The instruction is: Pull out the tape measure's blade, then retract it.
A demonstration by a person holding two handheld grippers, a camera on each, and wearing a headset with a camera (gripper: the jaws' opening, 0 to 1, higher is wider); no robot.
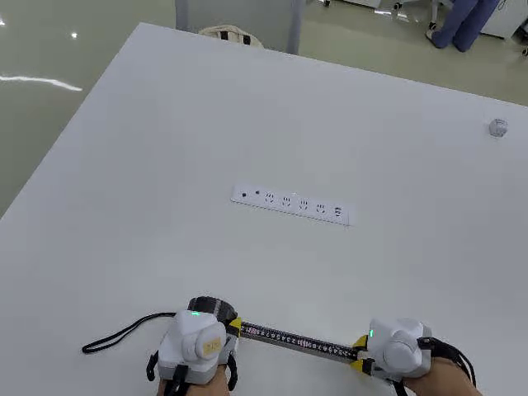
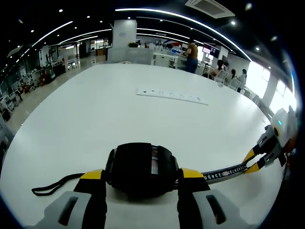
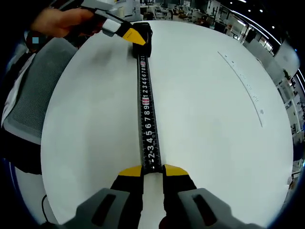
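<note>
Close to the near edge of the white desk (image 1: 247, 124), the black tape measure case (image 2: 141, 168) is being gripped by the left gripper (image 2: 142, 175), with its yellow-tipped fingers (image 2: 93, 175) being pressed against the case's two sides. A thin black wrist strap (image 1: 124, 334) is lying out from the case toward the left edge. The dark, numbered steel blade (image 3: 147, 109) is being held partly drawn out, low over the desk. Its free end is being pinched between the fingers of the right gripper (image 3: 153, 170).

The blade's long axis is running along the near edge, with the case at the left end and the right gripper at the other. The tip is therefore judged to be the right gripper's to carry: outward along that line for more pull, or back toward the case for retraction.

Farther off, at mid-desk, a white power strip (image 1: 290, 204) is lying well apart from the work.
</note>
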